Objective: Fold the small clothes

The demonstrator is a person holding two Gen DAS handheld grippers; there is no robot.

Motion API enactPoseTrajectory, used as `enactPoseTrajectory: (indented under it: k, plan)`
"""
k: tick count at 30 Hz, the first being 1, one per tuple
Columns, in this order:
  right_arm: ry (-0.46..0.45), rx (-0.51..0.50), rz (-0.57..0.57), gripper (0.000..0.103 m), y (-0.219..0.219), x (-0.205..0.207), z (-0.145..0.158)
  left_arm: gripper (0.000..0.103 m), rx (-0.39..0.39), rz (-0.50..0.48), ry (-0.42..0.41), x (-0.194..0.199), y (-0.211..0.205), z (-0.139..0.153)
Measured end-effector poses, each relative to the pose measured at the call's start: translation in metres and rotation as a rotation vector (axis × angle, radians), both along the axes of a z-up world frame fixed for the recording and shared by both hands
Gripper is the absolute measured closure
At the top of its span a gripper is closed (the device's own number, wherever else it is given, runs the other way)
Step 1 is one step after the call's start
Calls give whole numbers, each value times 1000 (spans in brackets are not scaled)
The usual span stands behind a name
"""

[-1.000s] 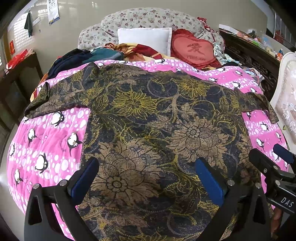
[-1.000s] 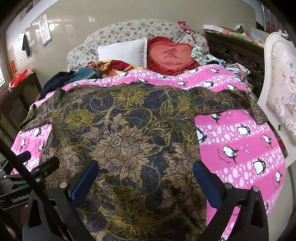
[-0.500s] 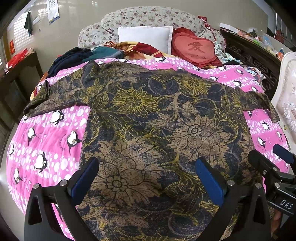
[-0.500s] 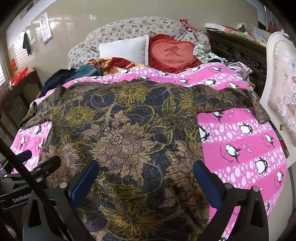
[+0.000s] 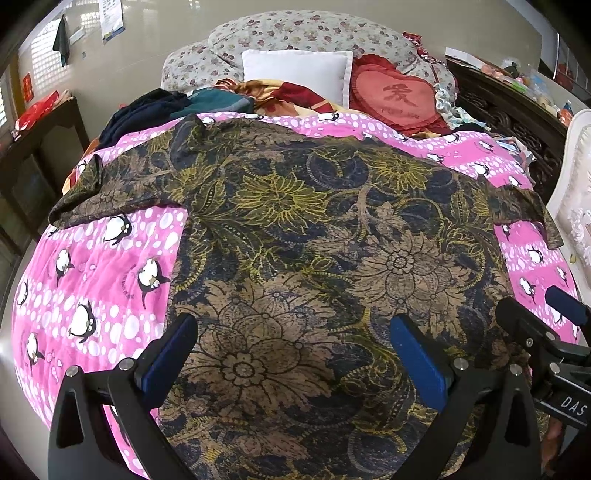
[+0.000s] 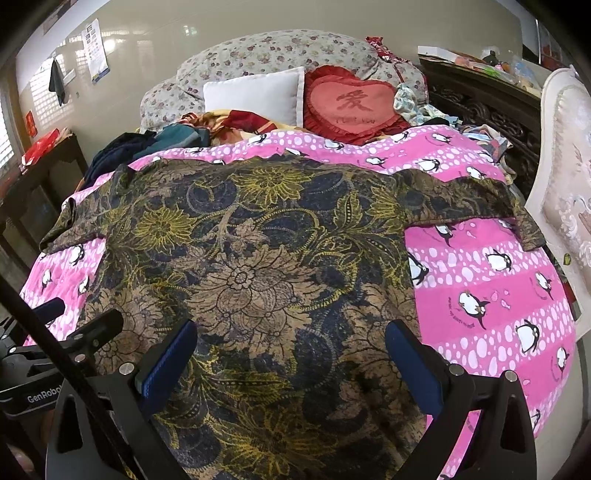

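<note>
A dark floral shirt (image 5: 317,258) lies spread flat, both short sleeves out to the sides, on a pink penguin-print quilt (image 5: 92,280) that covers the bed. The left gripper (image 5: 291,354) hangs over the shirt's lower part with its jaws wide apart and nothing between its blue pads (image 5: 170,350); whether the tips touch the cloth is hard to judge through the fisheye. The right gripper (image 6: 291,354) is just beside it, over the same lower part of the shirt nearer the right side seam, jaws likewise spread and empty. Each gripper shows at the edge of the other's view. Beyond the shirt's collar end, at the head of the bed, a white pillow (image 5: 295,74) leans against a flowered headboard cushion (image 5: 295,33), with a red heart-shaped cushion (image 5: 395,99) just beside it and a heap of dark and coloured clothes (image 5: 177,107) to the left.
</note>
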State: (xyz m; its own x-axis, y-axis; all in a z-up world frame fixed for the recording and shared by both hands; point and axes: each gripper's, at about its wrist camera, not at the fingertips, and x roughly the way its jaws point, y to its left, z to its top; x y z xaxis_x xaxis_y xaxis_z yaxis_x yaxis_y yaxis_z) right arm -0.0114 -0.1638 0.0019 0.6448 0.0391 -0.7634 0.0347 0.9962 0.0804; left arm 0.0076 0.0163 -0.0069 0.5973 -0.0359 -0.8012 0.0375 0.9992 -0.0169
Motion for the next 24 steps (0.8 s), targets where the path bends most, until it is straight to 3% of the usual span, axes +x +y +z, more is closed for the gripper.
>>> enactPoseTrajectory:
  k: [24]
  plan:
    - [31, -1, 11, 0, 5, 11, -11, 0, 6, -2, 34, 10, 1, -12]
